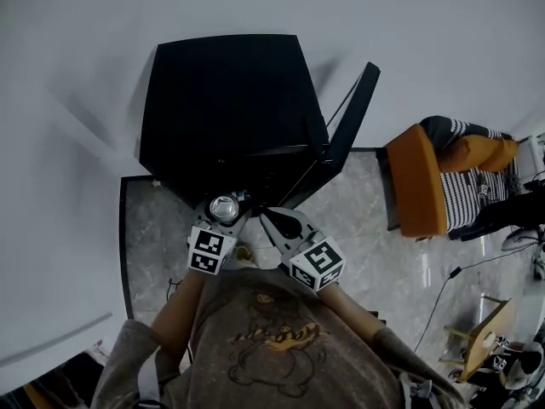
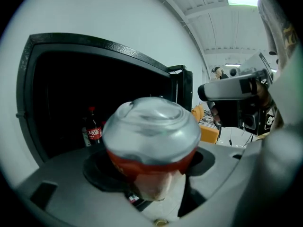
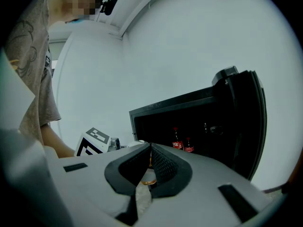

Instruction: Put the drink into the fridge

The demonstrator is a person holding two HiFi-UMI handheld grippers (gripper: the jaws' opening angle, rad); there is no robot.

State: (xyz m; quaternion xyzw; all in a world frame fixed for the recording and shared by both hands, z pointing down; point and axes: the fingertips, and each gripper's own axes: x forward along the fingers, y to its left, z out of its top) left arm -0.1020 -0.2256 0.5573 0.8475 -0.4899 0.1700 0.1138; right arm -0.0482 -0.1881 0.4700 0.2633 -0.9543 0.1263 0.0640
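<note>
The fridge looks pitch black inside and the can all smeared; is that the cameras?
Head view: the black fridge loses all detail against the pale walls. Left gripper view: the can sits too near the lens, so it blurs, while a cola bottle behind shows dimly. Right gripper view: the wide-angle lens bows the fridge's edges.

The grey marbled stone floor (image 1: 153, 228) carries a black box-shaped fridge (image 1: 230, 109) with its door open, an orange padded armchair (image 1: 415, 181) well apart from it and a thin black cable (image 1: 443, 295), while two small red-labelled cola bottles (image 3: 176, 143) stand inside the fridge.
</note>
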